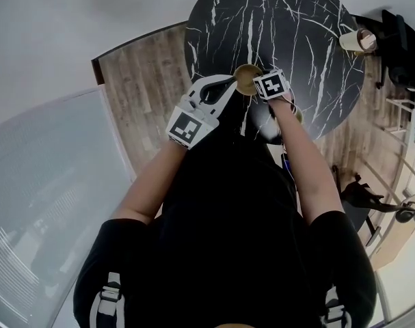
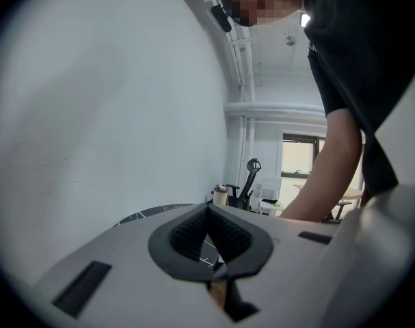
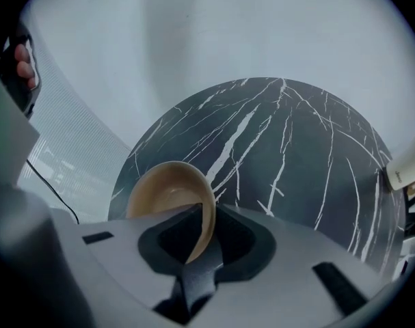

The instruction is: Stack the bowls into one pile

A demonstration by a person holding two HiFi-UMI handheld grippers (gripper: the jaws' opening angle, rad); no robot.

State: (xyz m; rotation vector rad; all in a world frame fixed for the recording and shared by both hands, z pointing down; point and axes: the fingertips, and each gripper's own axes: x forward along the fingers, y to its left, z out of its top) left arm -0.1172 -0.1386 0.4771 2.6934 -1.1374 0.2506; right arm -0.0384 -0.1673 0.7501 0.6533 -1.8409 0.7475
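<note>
My right hand-held gripper (image 3: 197, 246) pinches the bowl (image 3: 167, 193) by its rim at the edge of the table (image 3: 296, 156). The left hand-held gripper (image 2: 217, 268) sits closed alongside. That thin grip could slip and drop it.

Glossy tan bowl (image 3: 167, 195), empty, tipped up on edge, its rim pinched in the right tongs (image 3: 197, 249), over the black white-veined counter (image 3: 289, 149), close to its near edge
</note>
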